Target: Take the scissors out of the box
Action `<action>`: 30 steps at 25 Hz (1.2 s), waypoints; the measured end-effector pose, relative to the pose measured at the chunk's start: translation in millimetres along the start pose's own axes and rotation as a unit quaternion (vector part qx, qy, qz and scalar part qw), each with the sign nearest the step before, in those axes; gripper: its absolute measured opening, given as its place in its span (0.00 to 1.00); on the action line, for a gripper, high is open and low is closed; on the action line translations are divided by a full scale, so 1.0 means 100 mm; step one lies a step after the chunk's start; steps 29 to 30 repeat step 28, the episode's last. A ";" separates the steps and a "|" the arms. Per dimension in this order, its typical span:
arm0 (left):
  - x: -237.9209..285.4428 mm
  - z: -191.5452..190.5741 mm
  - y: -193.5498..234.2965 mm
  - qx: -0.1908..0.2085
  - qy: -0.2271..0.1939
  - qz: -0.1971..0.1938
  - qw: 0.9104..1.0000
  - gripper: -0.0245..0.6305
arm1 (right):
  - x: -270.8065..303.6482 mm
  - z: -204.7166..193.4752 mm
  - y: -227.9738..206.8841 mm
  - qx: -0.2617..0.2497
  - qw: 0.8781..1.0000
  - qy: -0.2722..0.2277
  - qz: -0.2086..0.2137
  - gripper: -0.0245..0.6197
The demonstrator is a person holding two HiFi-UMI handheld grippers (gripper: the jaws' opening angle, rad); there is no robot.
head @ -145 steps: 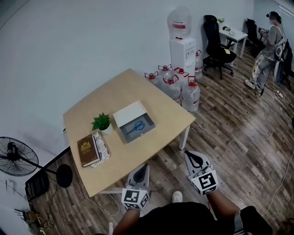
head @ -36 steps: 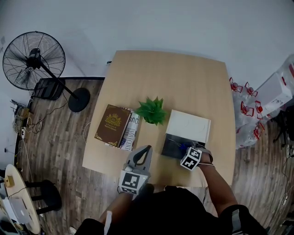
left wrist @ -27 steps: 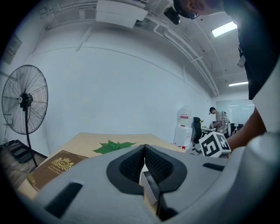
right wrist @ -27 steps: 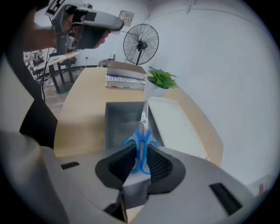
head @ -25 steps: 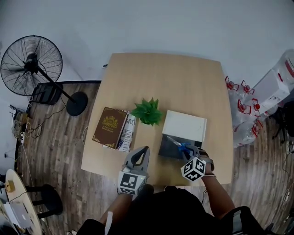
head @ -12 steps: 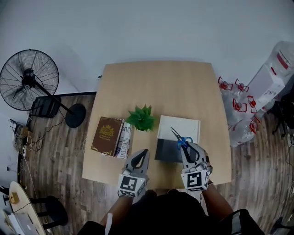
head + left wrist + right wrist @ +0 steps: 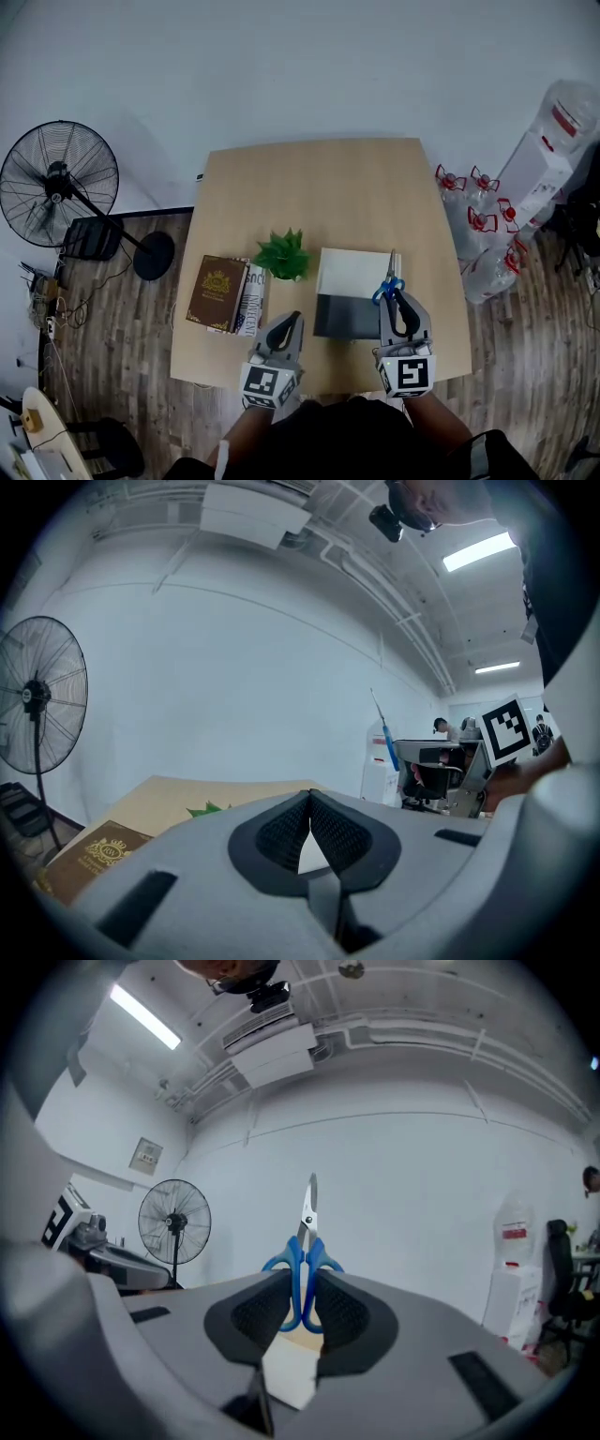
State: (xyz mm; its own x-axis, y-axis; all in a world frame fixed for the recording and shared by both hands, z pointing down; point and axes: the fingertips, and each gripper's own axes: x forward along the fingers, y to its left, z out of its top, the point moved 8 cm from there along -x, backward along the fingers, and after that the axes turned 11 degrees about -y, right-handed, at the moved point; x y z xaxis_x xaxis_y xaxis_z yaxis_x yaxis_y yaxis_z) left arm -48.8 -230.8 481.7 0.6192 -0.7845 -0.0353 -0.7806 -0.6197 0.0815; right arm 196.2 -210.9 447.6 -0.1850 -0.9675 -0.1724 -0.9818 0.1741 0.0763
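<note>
Right gripper (image 7: 393, 298) – fingers (image 7: 255, 1309) clamped on the blue handles – holds the scissors (image 7: 389, 278) clear of the box (image 7: 349, 319) by the front edge of the surface (image 7: 319, 187), ready for removal; left gripper (image 7: 286, 328) fingertips meet, empty.

No legible text. Brown book (image 7: 215, 294), left of the left tool (image 7: 287, 325): gold emblem, lettering too small. Printed paper (image 7: 251, 298) beside it: blurred. Water bottle (image 7: 568, 111), far right of the right tool (image 7: 396, 298): red label unreadable.
</note>
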 end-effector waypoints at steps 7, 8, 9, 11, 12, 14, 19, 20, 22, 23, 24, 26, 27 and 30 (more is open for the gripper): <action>0.02 0.06 -0.04 0.001 -0.006 -0.004 1.000 0.04 | -0.04 0.08 -0.07 0.004 1.000 -0.012 -0.027 0.15; 0.02 0.07 -0.04 0.000 -0.006 -0.004 1.000 0.04 | -0.04 0.09 -0.08 0.001 1.000 -0.014 -0.028 0.15; 0.02 0.07 -0.04 0.000 -0.006 -0.004 1.000 0.04 | -0.04 0.09 -0.08 -0.001 0.999 -0.015 -0.029 0.15; 0.02 0.08 -0.04 0.002 -0.007 -0.005 1.000 0.04 | -0.04 0.09 -0.08 -0.005 0.999 -0.017 -0.029 0.15; 0.02 0.08 -0.04 0.002 -0.007 -0.006 1.000 0.04 | -0.04 0.09 -0.08 -0.008 0.999 -0.018 -0.029 0.15; 0.01 0.09 -0.04 0.003 -0.007 -0.007 1.000 0.04 | -0.04 0.10 -0.07 -0.014 0.999 -0.018 -0.028 0.15; 0.00 0.10 -0.05 0.005 -0.007 -0.006 1.000 0.04 | -0.05 0.13 -0.07 -0.026 0.999 -0.021 -0.024 0.15; -0.01 0.10 -0.06 0.005 -0.007 -0.006 1.000 0.04 | -0.05 0.13 -0.07 -0.029 0.999 -0.021 -0.022 0.15; -0.02 0.10 -0.06 0.006 -0.006 -0.007 1.000 0.04 | -0.06 0.13 -0.07 -0.028 0.999 -0.022 -0.021 0.15; -0.02 0.10 -0.06 0.006 -0.006 -0.006 1.000 0.04 | -0.06 0.12 -0.07 -0.027 0.999 -0.022 -0.021 0.15; -0.03 0.10 -0.07 0.006 -0.006 -0.006 1.000 0.04 | -0.07 0.12 -0.07 -0.026 0.999 -0.023 -0.020 0.15; -0.03 0.10 -0.06 0.005 -0.006 -0.005 1.000 0.04 | -0.06 0.12 -0.06 -0.026 0.999 -0.023 -0.020 0.15; -0.03 0.10 -0.06 0.005 -0.006 -0.005 1.000 0.04 | -0.06 0.11 -0.06 -0.026 0.999 -0.023 -0.019 0.15; -0.03 0.10 -0.05 0.005 -0.006 -0.004 1.000 0.04 | -0.06 0.11 -0.05 -0.026 0.999 -0.023 -0.019 0.15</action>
